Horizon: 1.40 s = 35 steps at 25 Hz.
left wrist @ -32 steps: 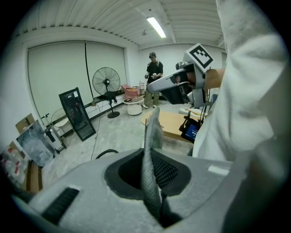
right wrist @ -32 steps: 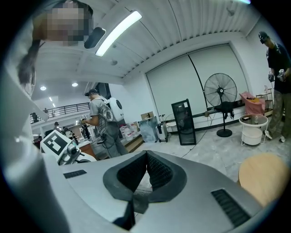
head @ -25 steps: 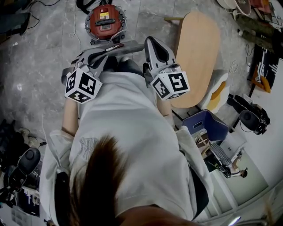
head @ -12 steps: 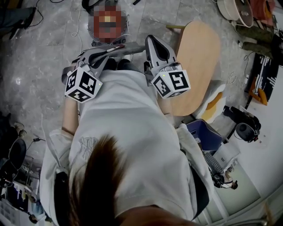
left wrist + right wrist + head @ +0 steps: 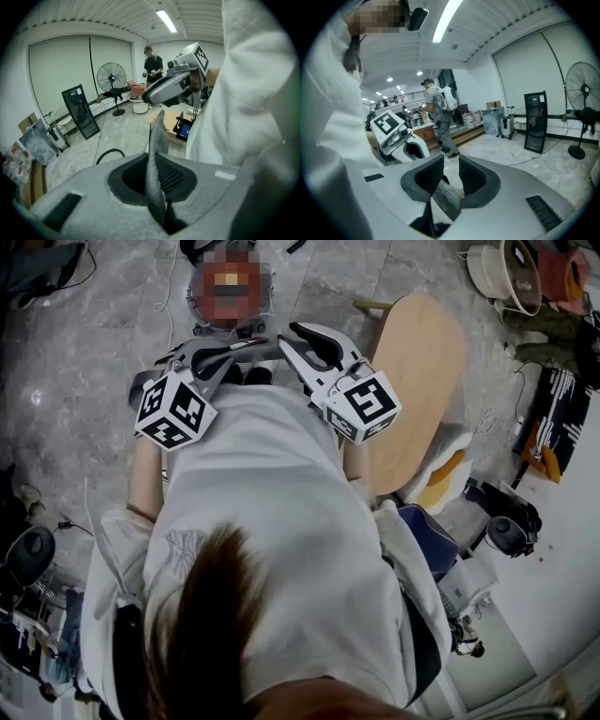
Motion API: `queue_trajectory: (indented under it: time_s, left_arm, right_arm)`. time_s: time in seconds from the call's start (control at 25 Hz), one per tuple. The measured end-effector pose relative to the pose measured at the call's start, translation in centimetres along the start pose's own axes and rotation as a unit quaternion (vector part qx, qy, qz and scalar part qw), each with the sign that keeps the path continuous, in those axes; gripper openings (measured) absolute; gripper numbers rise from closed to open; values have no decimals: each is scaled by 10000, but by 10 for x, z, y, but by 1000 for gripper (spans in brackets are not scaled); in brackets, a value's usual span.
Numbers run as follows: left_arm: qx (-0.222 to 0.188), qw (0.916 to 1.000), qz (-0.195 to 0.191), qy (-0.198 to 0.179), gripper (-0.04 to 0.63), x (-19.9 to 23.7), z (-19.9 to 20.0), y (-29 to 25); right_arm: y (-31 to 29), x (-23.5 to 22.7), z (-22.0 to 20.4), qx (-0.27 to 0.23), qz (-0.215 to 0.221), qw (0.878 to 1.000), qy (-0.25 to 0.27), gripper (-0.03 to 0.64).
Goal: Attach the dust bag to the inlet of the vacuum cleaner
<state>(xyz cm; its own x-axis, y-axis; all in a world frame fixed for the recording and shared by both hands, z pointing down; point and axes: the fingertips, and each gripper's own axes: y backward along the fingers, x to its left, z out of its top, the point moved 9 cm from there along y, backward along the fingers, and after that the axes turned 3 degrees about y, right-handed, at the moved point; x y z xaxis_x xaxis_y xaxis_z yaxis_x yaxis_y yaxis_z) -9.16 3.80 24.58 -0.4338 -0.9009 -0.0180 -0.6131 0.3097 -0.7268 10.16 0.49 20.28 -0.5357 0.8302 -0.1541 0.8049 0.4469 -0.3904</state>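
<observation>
Grey marbled floor (image 5: 103,334) carries the vacuum cleaner (image 5: 230,292), a round canister standing near the far edge of what I see when I look down, just beyond my two tools. I cannot make out its inlet from here.

My right hand-held gripper (image 5: 292,341) is where the change is. Its jaws are opening and the pads stand apart, and one end of the dust bag (image 5: 242,345) lies loose in the gap rather than squeezed. My left hand-held gripper (image 5: 214,357) has its jaws pressed together on the other end, pinching the thin grey sheet edge-on. I judge that the bag now hangs from my left grip alone (so it may sag or swing). My right hand is free to take a better hold nearer the collar before I bring it to the inlet.

The bag is held in the air, on the near side of the vacuum cleaner and not yet touching it. Its long axis runs across me from one tool to the other, roughly level. It is flat and turned on edge, so neither face points at the canister yet. The attaching itself has not begun.
</observation>
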Motion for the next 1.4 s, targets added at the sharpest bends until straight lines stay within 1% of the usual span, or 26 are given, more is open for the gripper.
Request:
queue_trajectory:
  time_s: [0.08, 0.16, 0.36, 0.4, 0.48, 0.64, 0.8, 0.88, 0.96, 1.04, 1.2, 1.28, 1.4]
  left_arm:
    - [92, 9999, -44, -27, 40, -3, 2, -4]
    - [171, 9998, -103, -57, 40, -4, 2, -10]
    - [336, 9986, -343, -229, 40, -12, 2, -36]
    - [363, 9982, -387, -273, 40, -15, 2, -42]
    - [417, 9977, -437, -312, 40, -20, 1, -55]
    - [508, 9977, -403, -178, 40, -26, -7, -81]
    - [653, 9967, -467, -123, 39, -36, -16, -107]
    - [702, 9964, -468, -117, 40, -42, -23, -120]
    - [738, 9962, -459, 23, 40, -46, -32, -132]
    - [765, 9954, -482, 307, 40, -48, -45, -145]
    - [959, 9890, -591, 955, 40, -46, -74, -170]
    - [1178, 9853, -702, 1019, 41, -42, -87, -179]
    - [1561, 9799, -867, 890, 41, -39, -104, -189]
  right_arm:
    - [-4, 4, -7, 464, 321, 9978, 346, 104]
    - [-9, 7, -15, 891, 589, 9925, 592, 122]
    - [-22, 0, -44, 1734, 1058, 9736, 1038, 176]
    - [-24, -2, -51, 1874, 1137, 9687, 1166, 173]
    - [-26, -6, -64, 2071, 1287, 9602, 1360, 140]
    - [-30, -15, -86, 2353, 1492, 9485, 1506, 97]
    - [-34, -22, -109, 2764, 1778, 9273, 1792, 89]
    - [-36, -24, -123, 2977, 1893, 9158, 1919, 73]
    - [-41, -24, -136, 3142, 1951, 9057, 2070, 59]
    - [-48, -25, -150, 3244, 1974, 8988, 2190, 54]
    - [-66, -26, -180, 3403, 2040, 8933, 2113, 44]
    - [-79, -25, -190, 3531, 2119, 8874, 2072, 43]
    - [-96, -20, -205, 3664, 2286, 8779, 2067, 38]
